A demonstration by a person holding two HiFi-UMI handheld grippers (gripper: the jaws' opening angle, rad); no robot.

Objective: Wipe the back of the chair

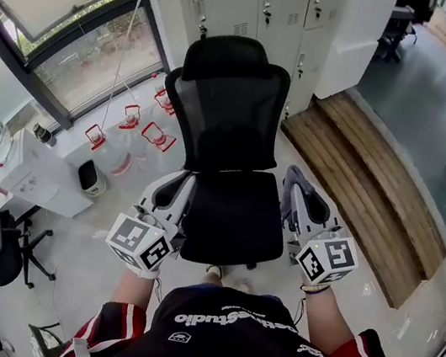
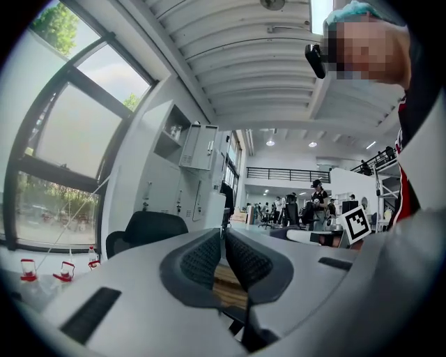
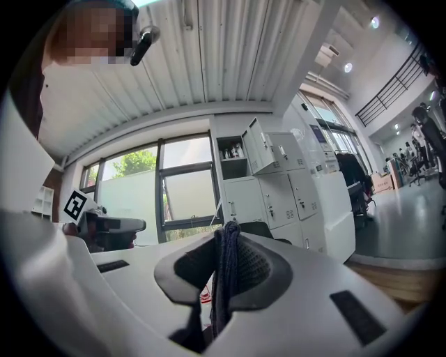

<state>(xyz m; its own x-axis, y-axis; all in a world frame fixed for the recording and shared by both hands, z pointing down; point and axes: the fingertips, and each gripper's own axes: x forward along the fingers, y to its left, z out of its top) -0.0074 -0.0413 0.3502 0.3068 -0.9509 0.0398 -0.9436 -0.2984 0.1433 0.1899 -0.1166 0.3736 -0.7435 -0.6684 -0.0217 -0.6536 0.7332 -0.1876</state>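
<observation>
The black chair (image 1: 226,161) stands right in front of us, its seat (image 1: 233,218) towards us and its mesh backrest (image 1: 228,110) upright on the far side, beyond both tongs; the left gripper (image 1: 171,194), beside the seat's left edge, has its jaws pressed together on nothing; the right gripper (image 1: 302,203), beside the right edge, pinches a dark blue cloth (image 3: 224,268); we judge the wipe not yet begun; we should lift the cloth to the mesh, press it flat, stroke in overlapping passes, and steady the frame with the left, since such a chair may swivel.
</observation>
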